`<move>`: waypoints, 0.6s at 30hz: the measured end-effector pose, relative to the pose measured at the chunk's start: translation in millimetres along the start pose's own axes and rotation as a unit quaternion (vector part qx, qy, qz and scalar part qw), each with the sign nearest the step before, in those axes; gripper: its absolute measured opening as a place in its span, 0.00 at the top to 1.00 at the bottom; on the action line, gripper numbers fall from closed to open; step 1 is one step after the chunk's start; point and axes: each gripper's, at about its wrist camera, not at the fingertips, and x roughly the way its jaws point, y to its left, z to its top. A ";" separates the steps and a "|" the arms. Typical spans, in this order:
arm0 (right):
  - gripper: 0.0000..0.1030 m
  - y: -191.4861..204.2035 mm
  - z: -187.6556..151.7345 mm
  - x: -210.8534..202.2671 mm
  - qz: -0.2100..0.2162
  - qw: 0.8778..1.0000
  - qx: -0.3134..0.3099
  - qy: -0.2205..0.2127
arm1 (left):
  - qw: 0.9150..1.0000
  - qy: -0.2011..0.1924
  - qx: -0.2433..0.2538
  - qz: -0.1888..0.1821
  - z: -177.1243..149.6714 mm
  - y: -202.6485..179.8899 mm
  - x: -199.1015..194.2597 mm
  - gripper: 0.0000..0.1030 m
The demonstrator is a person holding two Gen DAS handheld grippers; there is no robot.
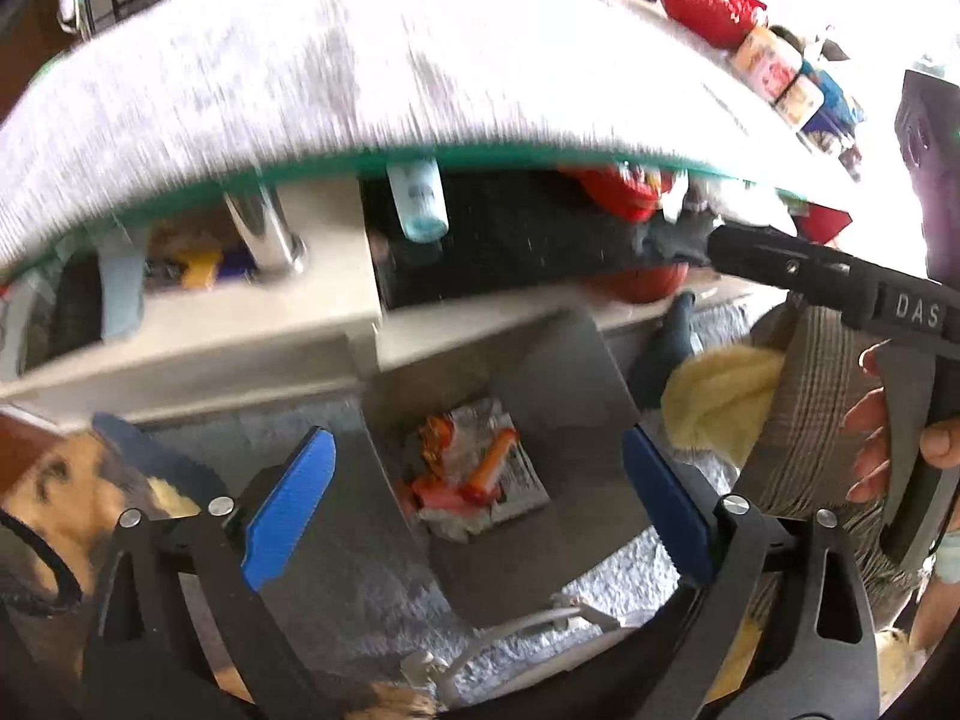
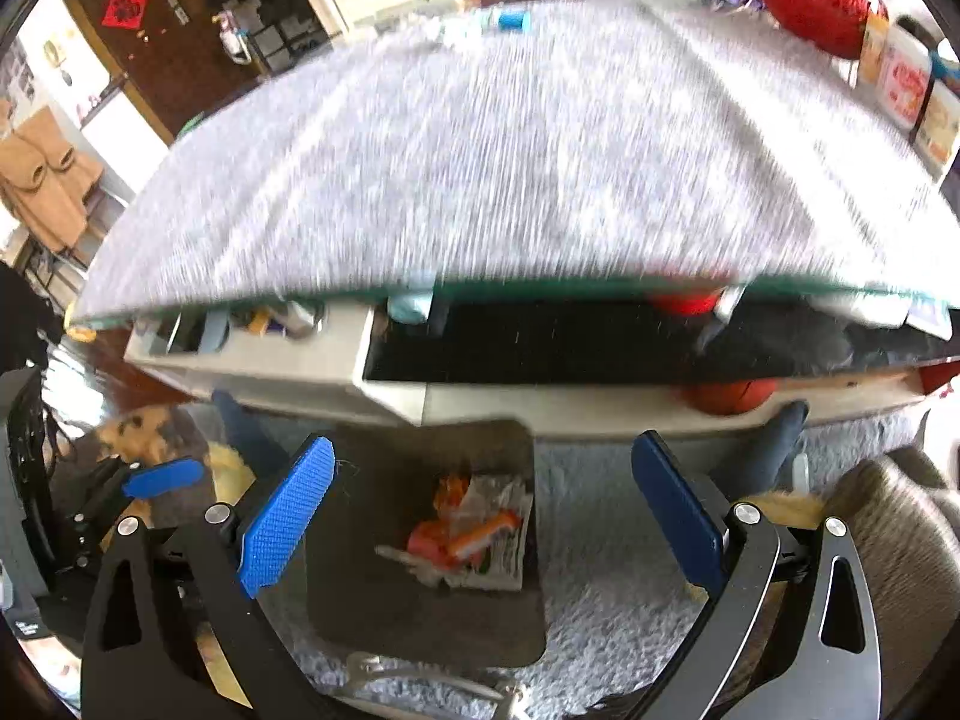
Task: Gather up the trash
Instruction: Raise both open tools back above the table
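Both my grippers, left and right, hang with fingers spread and holding nothing above the bin on the rug. Crumpled wrappers already lie at its bottom. The bench looks nearly bare; a blue-capped item remains at its far edge, perhaps the next pick.

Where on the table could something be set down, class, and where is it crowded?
The grey tabletop is bare across its middle and near edge. Its far right edge is crowded: red bag, jars. The bin below holds wrappers.
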 end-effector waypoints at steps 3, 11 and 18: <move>0.03 -4.5 23.2 -11.4 -0.007 1.000 -0.002 -0.019 | 1.000 -0.021 0.006 0.014 19.3 3.3 -15.5 0.08; 0.03 -13.4 94.3 -18.2 -0.049 0.997 -0.036 -0.042 | 0.997 -0.056 0.038 0.046 87.3 10.6 -41.4 0.08; 0.03 -24.5 156.3 -5.8 -0.040 0.998 -0.024 -0.052 | 0.993 -0.082 0.054 0.061 155.6 11.8 -45.3 0.08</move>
